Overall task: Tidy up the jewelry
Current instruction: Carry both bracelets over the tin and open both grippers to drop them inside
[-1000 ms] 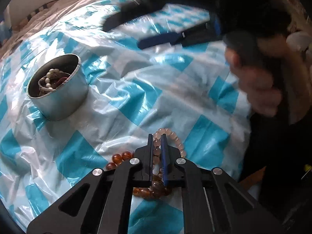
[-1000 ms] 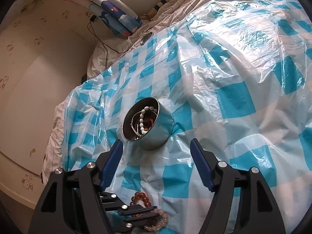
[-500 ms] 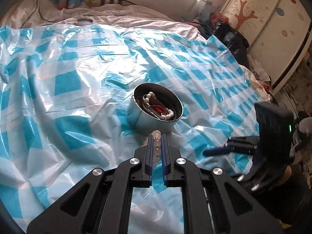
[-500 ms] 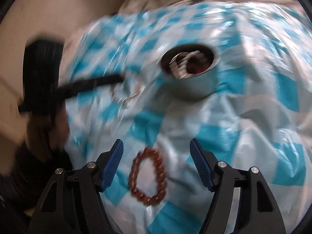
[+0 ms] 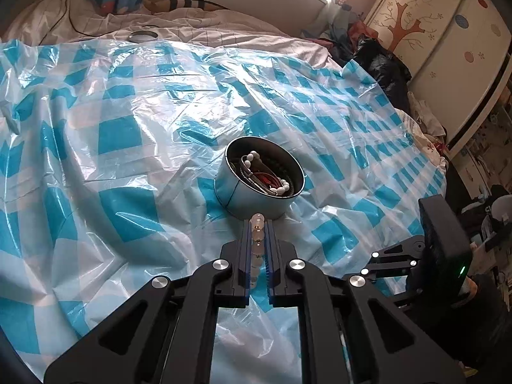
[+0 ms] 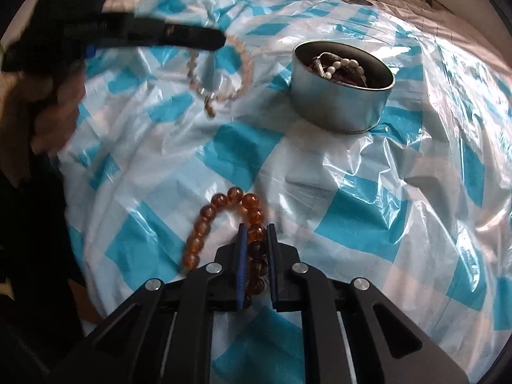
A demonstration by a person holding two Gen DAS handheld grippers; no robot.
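Two bead bracelets are out of the one round tin [image 6: 340, 96], upper right: left tongs [image 5: 258, 224] pinch the pale bracelet [image 5: 257, 240] just before it. Right tongs [image 6: 256, 233], having just closed, grip the amber bracelet [image 6: 208, 220] on the checked plastic sheet [image 6: 368, 208], lower centre.

Tin [image 6: 339, 96] on sheet [image 6: 368, 211]; bracelet [image 6: 220, 220] left-front.

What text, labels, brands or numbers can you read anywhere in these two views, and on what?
None can be read.
Left gripper: pale lettering along its side in the right wrist view, too blurred to read.
Wardrobe: tree and dot decals only, no words.
Tin: plain metal wall, no label seen.
Checked plastic sheet: no print.
Pale bracelet and amber bracelet: no markings.
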